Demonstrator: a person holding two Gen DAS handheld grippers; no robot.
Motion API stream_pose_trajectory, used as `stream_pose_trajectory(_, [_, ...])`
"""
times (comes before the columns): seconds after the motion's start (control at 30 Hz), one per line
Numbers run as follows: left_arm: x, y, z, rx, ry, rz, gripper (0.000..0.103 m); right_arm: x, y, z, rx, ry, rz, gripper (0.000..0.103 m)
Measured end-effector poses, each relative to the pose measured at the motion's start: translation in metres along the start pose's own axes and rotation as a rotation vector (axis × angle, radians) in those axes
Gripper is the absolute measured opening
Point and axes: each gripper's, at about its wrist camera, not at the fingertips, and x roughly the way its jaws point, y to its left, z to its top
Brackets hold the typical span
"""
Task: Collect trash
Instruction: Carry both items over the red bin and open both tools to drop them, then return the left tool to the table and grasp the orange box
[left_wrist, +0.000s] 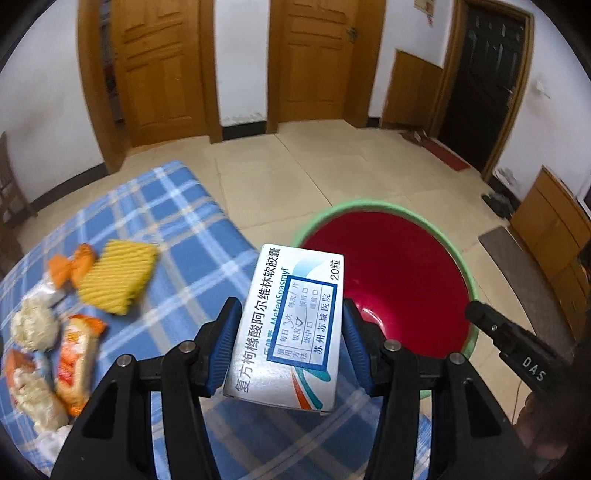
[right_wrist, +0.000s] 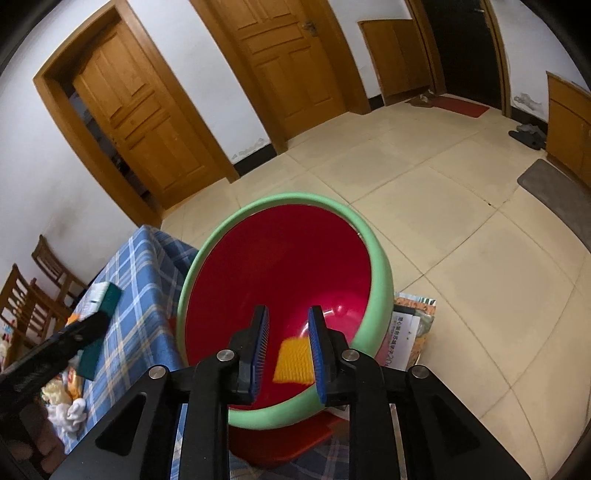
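Observation:
My left gripper (left_wrist: 291, 317) is shut on a white and blue medicine box (left_wrist: 291, 325) and holds it above the blue plaid table, just left of the red bin with a green rim (left_wrist: 388, 266). My right gripper (right_wrist: 288, 332) is open and empty over the same bin (right_wrist: 280, 266). A yellow ridged wrapper (right_wrist: 292, 361) lies inside the bin, seen between the right fingers. On the table to the left lie another yellow ridged wrapper (left_wrist: 116, 282), orange snack wrappers (left_wrist: 75, 363) and crumpled tissue (left_wrist: 33, 326).
The plaid tablecloth (left_wrist: 177, 229) ends at the bin. Papers and a carton (right_wrist: 410, 328) lie on the tiled floor right of the bin. Wooden doors stand at the back, wooden chairs (right_wrist: 33, 295) at far left. The right gripper's body shows in the left wrist view (left_wrist: 517, 350).

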Motion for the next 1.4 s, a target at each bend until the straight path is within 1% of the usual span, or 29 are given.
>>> stream_pose_trajectory(0.23, [0.020, -0.024, 0.003, 0.046, 0.038, -0.032, 0.055, 0.003, -0.002, 0.001, 0.001, 0.009, -0.011, 0.022])
stream_pose_trajectory(0.3, [0.023, -0.026, 0.004, 0.047, 0.047, -0.035, 0.061, 0.003, -0.004, 0.001, 0.005, 0.011, -0.015, 0.023])
stream_pose_trajectory(0.33, [0.023, -0.026, 0.004, 0.044, 0.047, -0.035, 0.067, 0.003, -0.004, 0.001, 0.007, 0.012, -0.016, 0.023])
stream_pose_trajectory(0.37, [0.022, -0.026, 0.004, 0.044, 0.043, -0.040, 0.069, 0.003, -0.004, 0.000, 0.009, 0.015, -0.016, 0.023])
stream_pose_trajectory(0.6, [0.016, -0.017, -0.002, 0.003, 0.044, -0.027, 0.071, 0.004, -0.001, -0.003, 0.004, 0.030, -0.011, 0.024])
stream_pose_trajectory(0.67, [0.012, -0.012, -0.005, -0.016, 0.047, -0.024, 0.071, 0.003, 0.000, -0.004, 0.000, 0.034, -0.008, 0.025])
stream_pose_trajectory(0.7, [0.011, -0.009, -0.006, -0.023, 0.046, -0.021, 0.071, 0.003, 0.001, -0.004, -0.001, 0.035, -0.006, 0.028])
stream_pose_trajectory(0.73, [0.008, -0.006, -0.008, -0.033, 0.050, -0.017, 0.071, 0.003, 0.002, -0.004, -0.001, 0.035, -0.001, 0.032])
stream_pose_trajectory(0.8, [0.003, 0.000, -0.011, -0.051, 0.048, -0.006, 0.071, 0.001, 0.003, -0.005, -0.001, 0.032, 0.005, 0.037])
stream_pose_trajectory(0.97, [-0.014, 0.023, -0.018, -0.104, 0.033, 0.038, 0.071, -0.002, 0.008, -0.005, -0.011, 0.030, 0.015, 0.038])
stream_pose_trajectory(1.23, [-0.045, 0.075, -0.030, -0.202, -0.010, 0.124, 0.071, -0.006, 0.025, -0.010, -0.041, 0.034, 0.034, 0.039])
stream_pose_trajectory(1.4, [-0.065, 0.110, -0.037, -0.270, -0.039, 0.201, 0.071, -0.009, 0.037, -0.013, -0.067, 0.035, 0.046, 0.039])
